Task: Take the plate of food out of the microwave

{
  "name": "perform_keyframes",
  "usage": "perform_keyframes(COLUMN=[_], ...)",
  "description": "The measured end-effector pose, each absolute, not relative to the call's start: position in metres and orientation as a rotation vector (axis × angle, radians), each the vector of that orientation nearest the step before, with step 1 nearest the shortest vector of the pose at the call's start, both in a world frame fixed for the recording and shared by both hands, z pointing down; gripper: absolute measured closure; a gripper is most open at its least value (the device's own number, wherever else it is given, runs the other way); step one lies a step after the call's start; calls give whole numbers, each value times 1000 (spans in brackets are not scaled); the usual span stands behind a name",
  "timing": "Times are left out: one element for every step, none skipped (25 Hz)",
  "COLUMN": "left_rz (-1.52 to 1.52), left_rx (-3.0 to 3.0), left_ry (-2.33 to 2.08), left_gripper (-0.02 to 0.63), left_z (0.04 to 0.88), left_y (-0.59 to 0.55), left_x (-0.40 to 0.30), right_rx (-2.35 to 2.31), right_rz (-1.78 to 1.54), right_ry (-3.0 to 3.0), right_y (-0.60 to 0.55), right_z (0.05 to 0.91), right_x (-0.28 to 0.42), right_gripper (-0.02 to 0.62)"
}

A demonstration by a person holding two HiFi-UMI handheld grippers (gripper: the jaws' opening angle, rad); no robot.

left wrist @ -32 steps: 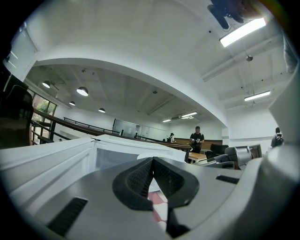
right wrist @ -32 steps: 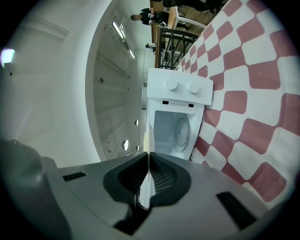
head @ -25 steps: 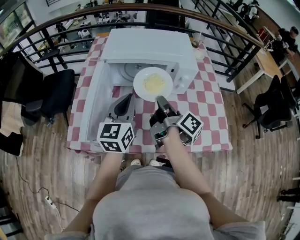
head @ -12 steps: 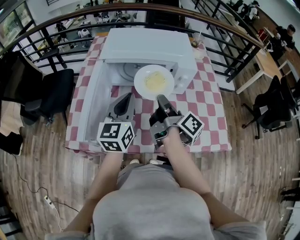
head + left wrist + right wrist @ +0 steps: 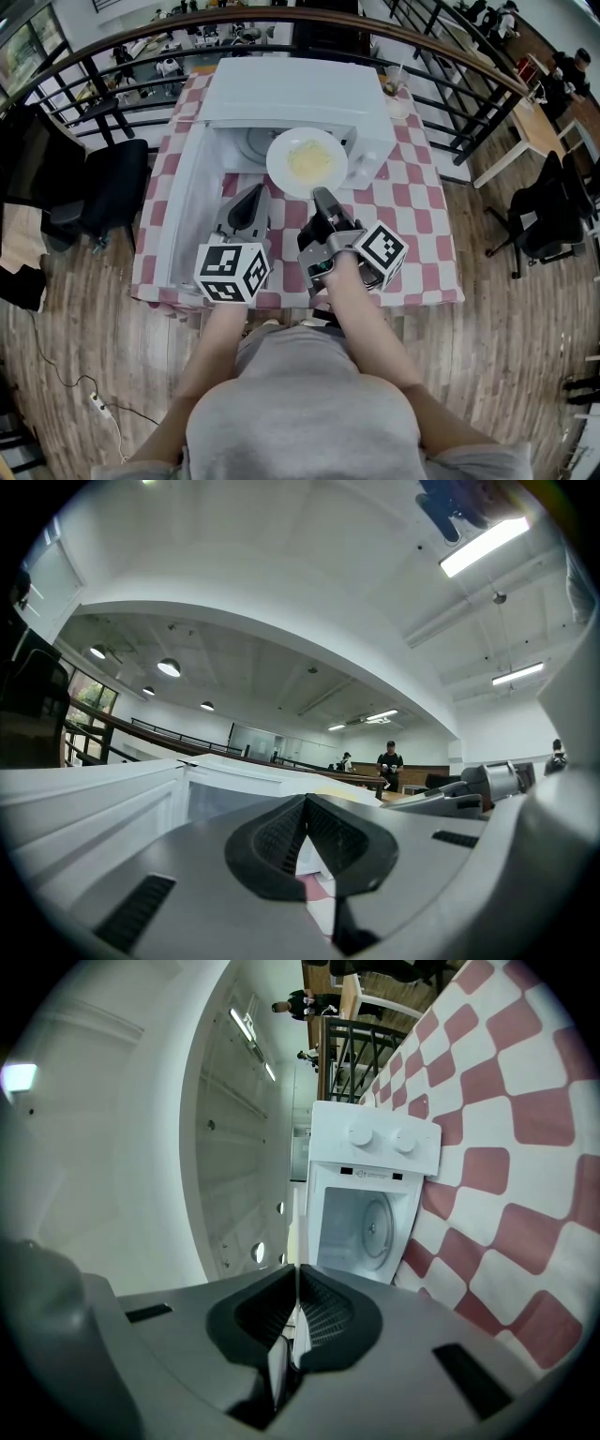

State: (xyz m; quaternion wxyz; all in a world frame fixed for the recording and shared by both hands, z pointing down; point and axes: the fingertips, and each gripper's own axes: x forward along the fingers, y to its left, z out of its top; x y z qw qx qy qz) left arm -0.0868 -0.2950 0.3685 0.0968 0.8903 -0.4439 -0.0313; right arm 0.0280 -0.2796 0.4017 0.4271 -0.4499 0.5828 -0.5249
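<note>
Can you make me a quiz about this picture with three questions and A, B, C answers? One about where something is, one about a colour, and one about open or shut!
1. Where is the plate?
A on the floor
B held just in front of the microwave
C on a chair

2. What colours is the tablecloth?
A red and white checks
B blue stripes
C plain green

3. How is the microwave's door?
A shut
B taken off
C swung open

Answers: 1 B, the right gripper pinches its rim there; 2 A, the checks show around the microwave; 3 C, the empty inside is showing.
</note>
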Motion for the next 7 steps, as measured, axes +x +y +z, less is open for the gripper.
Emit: perform_keyframes(left_rz=[-92, -92, -92, -92, -93, -93, -94], left_rx=[2637, 2638, 2637, 2636, 2634, 2632, 2629], left_ry=[-1313, -1311, -1309, -1308, -1307, -1306, -1305], left_gripper=[603, 603, 603, 603, 603, 603, 603], left_z=[368, 368, 368, 369, 369, 369, 370], left_y=[-295, -296, -297, -297, -298, -299, -300], left_x=[-86, -86, -86, -87, -87, -87, -87], right_rx=[-1122, -1122, -1122, -1124, -1124, -1124, -1124], right_rz=[-1310, -1311, -1312, -1314, -1315, -1316, -1317], right_ry=[1458, 1459, 1458, 1457, 1456, 1455, 1453], right_y=[-280, -280, -281, -281, -282, -282, -283], right_z=[401, 401, 402, 402, 402, 403, 403], right_x=[28, 27, 26, 26, 25, 25, 25], right_gripper=[563, 563, 563, 563, 563, 563, 563])
